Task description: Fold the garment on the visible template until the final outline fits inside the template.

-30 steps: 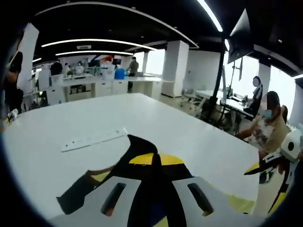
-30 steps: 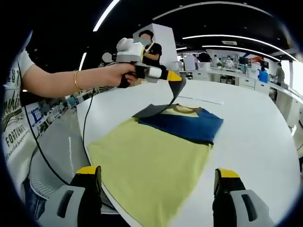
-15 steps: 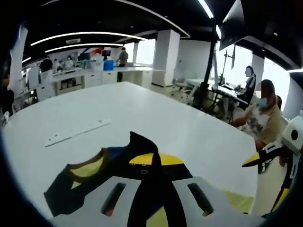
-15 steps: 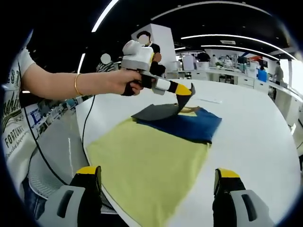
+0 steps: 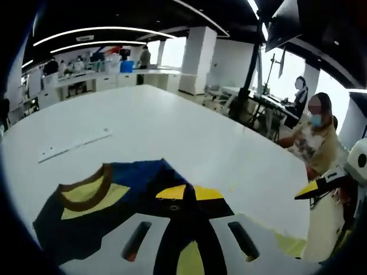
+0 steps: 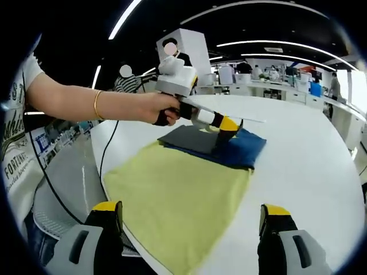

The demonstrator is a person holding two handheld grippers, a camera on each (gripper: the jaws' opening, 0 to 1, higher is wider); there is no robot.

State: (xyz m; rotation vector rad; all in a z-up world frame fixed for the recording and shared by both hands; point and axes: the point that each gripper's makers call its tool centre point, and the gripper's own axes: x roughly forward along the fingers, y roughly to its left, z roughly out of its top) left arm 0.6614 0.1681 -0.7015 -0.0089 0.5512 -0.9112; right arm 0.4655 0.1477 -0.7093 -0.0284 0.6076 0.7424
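A T-shirt lies flat on the white table (image 6: 309,166), with a yellow body (image 6: 178,195) and a navy top (image 6: 243,150). One dark sleeve (image 6: 189,137) is folded across the chest. My left gripper (image 6: 228,127), held by a hand, is low over the navy part and shut on that sleeve's fabric. In the left gripper view its jaws (image 5: 183,192) pinch dark cloth, and the brown-and-yellow collar (image 5: 86,192) lies just to the left. My right gripper (image 6: 192,206) stands open over the shirt's hem with nothing in it, and it shows as a yellow tip (image 5: 321,184) at the right.
A thin white strip (image 5: 74,146) lies on the table beyond the collar. People sit at desks (image 5: 312,137) past the table's far edge. A black cable (image 6: 106,157) hangs from the left gripper beside the person's arm (image 6: 86,103). The rounded table edge runs under the hem.
The left gripper has carried the sleeve down and across onto the navy chest, from lifted to almost flat. The right gripper has stayed still and open.
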